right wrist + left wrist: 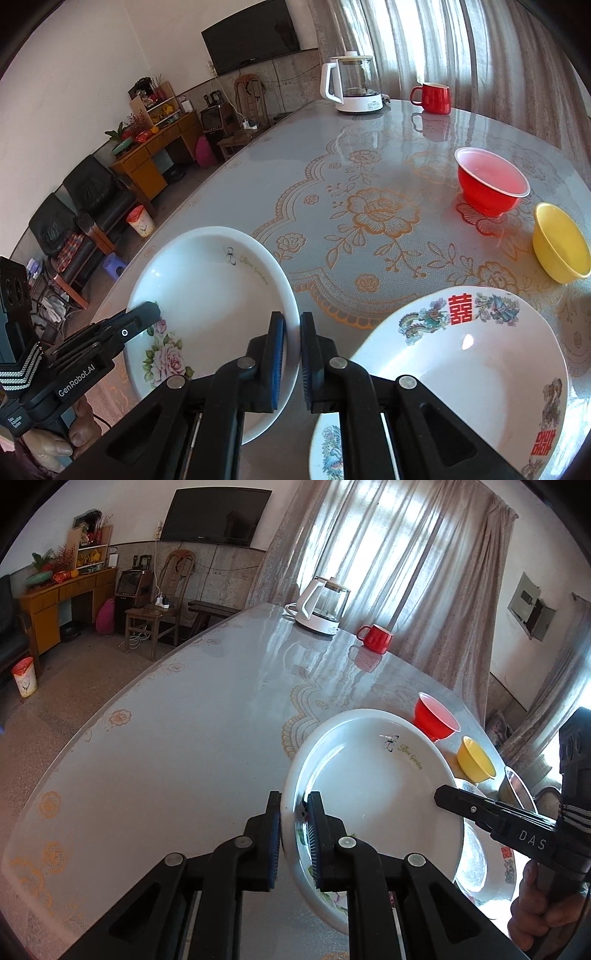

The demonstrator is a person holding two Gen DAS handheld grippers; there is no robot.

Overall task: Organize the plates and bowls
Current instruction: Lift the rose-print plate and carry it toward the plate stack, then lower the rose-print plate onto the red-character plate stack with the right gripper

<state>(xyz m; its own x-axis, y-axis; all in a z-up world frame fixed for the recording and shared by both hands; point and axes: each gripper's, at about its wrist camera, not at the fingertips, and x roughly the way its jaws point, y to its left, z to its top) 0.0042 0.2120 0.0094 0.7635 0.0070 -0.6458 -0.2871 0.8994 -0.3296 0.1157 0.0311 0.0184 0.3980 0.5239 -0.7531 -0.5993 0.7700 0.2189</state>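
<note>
The white rose plate, printed with pink roses and the words "Rose Garden", is held tilted above the tabletop, gripped at opposite edges by both tongs. The left tongs pinch its near-left rim, blue pads on either side of the edge, and in the right wrist view they reach in from the left over the painted roses. The right tongs pinch the rim on the plate's other side; in the left wrist view their black tip lies over that edge, with part of a hand behind them. Just beside the held plate, to its right, lies the dragon plate, white with red double-happiness characters and coloured dragons, its rim below that of the rose plate; whether it lies flat on the tabletop cannot be told. Beyond it stand a yellow bowl and a red bowl, near each other but apart. In the left wrist view a shiny metal bowl shows at the right edge behind the yellow one. Far across the tabletop, with its grey cloth patterned in gold flowers, stand a white kettle and a red mug before the curtained window.
</note>
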